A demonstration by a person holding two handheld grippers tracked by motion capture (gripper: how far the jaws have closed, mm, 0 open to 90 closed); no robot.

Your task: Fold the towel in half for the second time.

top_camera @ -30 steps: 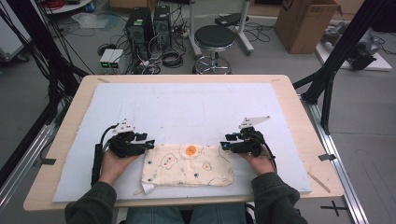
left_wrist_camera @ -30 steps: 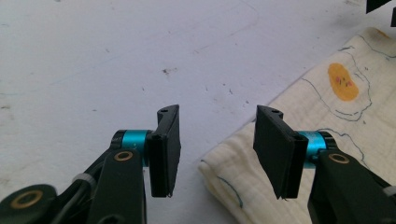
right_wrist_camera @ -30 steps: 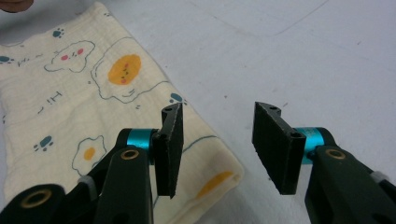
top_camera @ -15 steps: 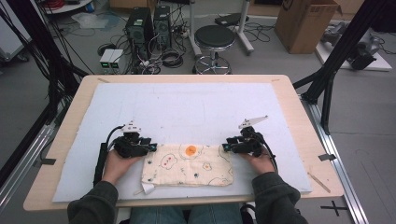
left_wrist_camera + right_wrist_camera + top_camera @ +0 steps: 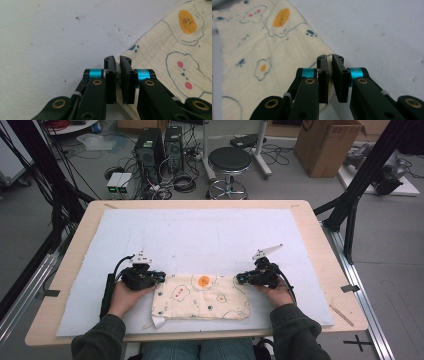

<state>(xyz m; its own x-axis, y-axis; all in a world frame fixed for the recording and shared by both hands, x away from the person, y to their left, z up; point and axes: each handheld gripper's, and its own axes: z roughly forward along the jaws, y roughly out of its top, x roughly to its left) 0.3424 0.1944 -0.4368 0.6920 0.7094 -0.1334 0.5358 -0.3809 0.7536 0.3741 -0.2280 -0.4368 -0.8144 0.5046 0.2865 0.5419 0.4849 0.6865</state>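
Observation:
A cream cloth (image 5: 202,297) printed with fried eggs and paw marks lies folded flat near the front edge of the white mat (image 5: 200,235). My left gripper (image 5: 161,276) sits at its far left corner. In the left gripper view its jaws (image 5: 117,60) have just been closing and now pinch the cloth's (image 5: 180,50) edge. My right gripper (image 5: 239,279) is at the far right corner. Its jaws (image 5: 330,58) have also just been closing, and a fold of the cloth (image 5: 262,50) is squeezed between the pads. A hand holds each gripper low on the mat.
The mat covers most of the wooden table (image 5: 75,250). Beyond the table's far edge stand a black stool (image 5: 228,160), computer towers (image 5: 160,142) with cables and a cardboard box (image 5: 330,145). Black frame posts (image 5: 357,190) rise at both sides.
Both grippers have edged slightly inward onto the cloth's far corners and their jaws have closed on it. The cloth itself lies as before.

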